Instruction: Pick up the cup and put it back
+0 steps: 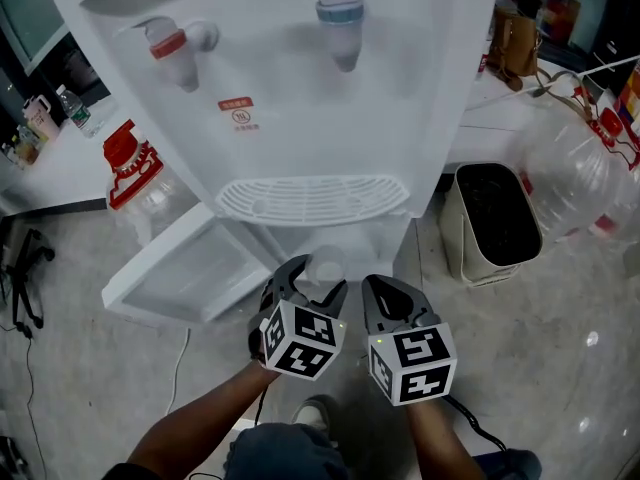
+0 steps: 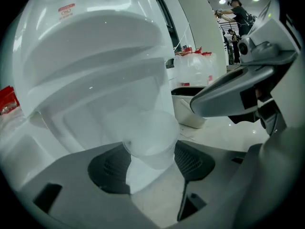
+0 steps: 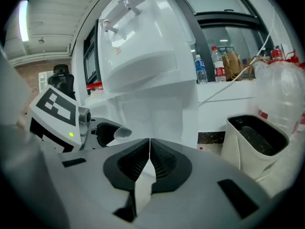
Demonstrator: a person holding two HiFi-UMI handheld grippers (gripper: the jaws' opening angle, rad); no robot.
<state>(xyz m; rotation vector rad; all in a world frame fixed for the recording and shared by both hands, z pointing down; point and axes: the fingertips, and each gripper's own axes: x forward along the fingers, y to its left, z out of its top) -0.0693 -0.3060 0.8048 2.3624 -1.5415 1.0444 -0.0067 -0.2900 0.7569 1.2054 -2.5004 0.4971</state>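
- Two grippers lie nearest the camera. The left gripper [image 1: 316, 286] has its jaws narrowed onto one translucent cup [image 1: 327, 265], pads against both sides of its wall; the cup is at the gripper's 12 o'clock.
- The right gripper [image 1: 388, 290] has its jaws pressed together with nothing between them. It sits just beside the left gripper, at its 3 o'clock.
- Cup position: below the drip tray [image 1: 312, 198], in front of the lower body of one white water dispenser [image 1: 300, 88]. Whether it rests on anything cannot be told.
- Taps: two, one red tap [image 1: 170, 48] and one blue tap [image 1: 340, 13].
- One lower door [image 1: 175, 273] stands open at the dispenser's 8 o'clock.
- Large water jugs: two, a red-capped jug [image 1: 135, 183] at 9 o'clock and a clear jug [image 1: 585, 173] at 3 o'clock.
- One waste bin [image 1: 490, 223] stands between the dispenser and the clear jug.
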